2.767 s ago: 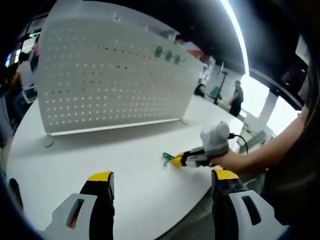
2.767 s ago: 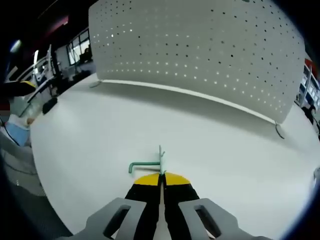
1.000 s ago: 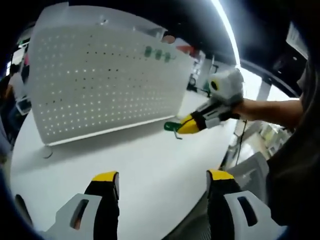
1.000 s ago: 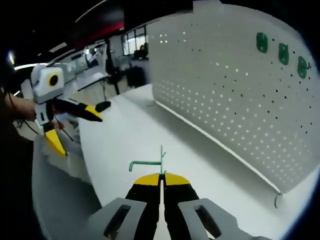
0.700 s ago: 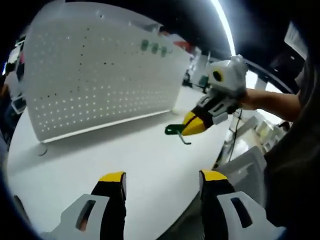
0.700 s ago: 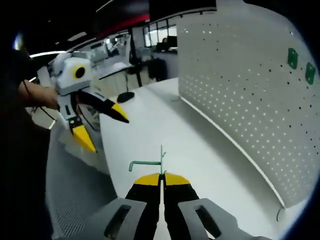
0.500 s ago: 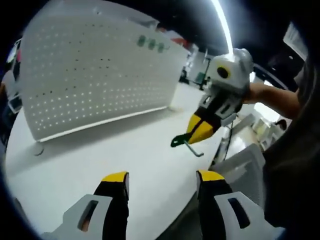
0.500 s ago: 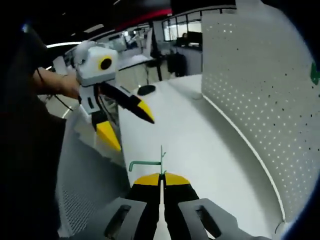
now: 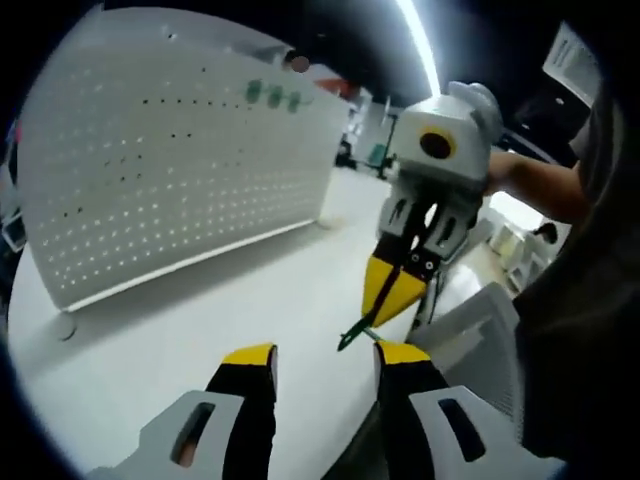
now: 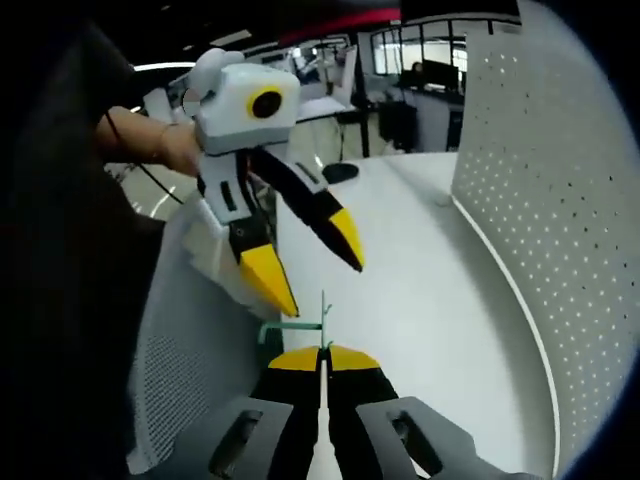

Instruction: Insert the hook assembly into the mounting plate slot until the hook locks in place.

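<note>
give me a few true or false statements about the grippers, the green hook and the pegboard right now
1. The right gripper is shut on the green hook. True.
2. The left gripper has its jaws closed around the hook. False: its jaws stand open with nothing between them, and the hook hangs close in front of them.
3. Green hooks already hang near the top of the pegboard. True.
4. The held hook is already seated in the pegboard. False: it is held away from the board, over the near edge of the white table.
5. The two grippers are close together, tips pointing toward each other. True.
</note>
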Available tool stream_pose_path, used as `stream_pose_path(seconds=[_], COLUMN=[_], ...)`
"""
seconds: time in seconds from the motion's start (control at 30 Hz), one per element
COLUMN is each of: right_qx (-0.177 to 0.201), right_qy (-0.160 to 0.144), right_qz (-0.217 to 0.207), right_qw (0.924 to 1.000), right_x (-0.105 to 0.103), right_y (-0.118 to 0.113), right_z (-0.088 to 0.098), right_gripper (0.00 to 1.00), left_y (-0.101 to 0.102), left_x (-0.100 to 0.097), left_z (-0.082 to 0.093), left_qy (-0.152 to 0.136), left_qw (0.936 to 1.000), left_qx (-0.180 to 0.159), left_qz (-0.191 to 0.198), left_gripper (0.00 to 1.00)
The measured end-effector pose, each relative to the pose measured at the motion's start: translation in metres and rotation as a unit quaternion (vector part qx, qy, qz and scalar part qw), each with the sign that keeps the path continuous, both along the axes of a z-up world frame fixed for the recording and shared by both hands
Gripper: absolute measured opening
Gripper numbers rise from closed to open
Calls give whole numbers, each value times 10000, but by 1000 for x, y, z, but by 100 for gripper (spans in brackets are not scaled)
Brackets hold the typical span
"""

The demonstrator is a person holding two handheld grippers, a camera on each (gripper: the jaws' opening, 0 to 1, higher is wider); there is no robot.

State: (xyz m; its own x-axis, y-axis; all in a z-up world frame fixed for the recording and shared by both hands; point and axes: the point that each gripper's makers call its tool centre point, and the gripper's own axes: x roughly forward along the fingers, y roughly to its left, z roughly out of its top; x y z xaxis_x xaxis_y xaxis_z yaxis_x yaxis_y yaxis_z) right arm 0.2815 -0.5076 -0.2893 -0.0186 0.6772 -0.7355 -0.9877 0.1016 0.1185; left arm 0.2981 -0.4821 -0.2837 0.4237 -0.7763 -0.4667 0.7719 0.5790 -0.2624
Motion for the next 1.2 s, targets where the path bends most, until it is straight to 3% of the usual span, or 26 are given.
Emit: stream_pose_path(seconds=[0.23,0.7,0.97,1.2], right_qx=[2,-16,-145,-190], right_qy=[17,22,-25,-104], right_qz=[143,531,844,1138], right_qw=[9999,9986,9963,9933], right_x=[-4,-15,-23,-27], right_y=[4,7,8,8], right_z=[0,1,-3,-3], right_gripper=[0,0,0,0], left_y=[-5,-12,-13,-15], left_x=[-5,-22,-31,-36], left_z=[3,3,-3,-8], left_qy=[-15,58,73,-133], left_qw=[9997,9973,9947,9891], left_qx=[-38,-39,177,435], left_qz=[-233,-729,-1007,-1401], left_gripper=[26,8,8,6])
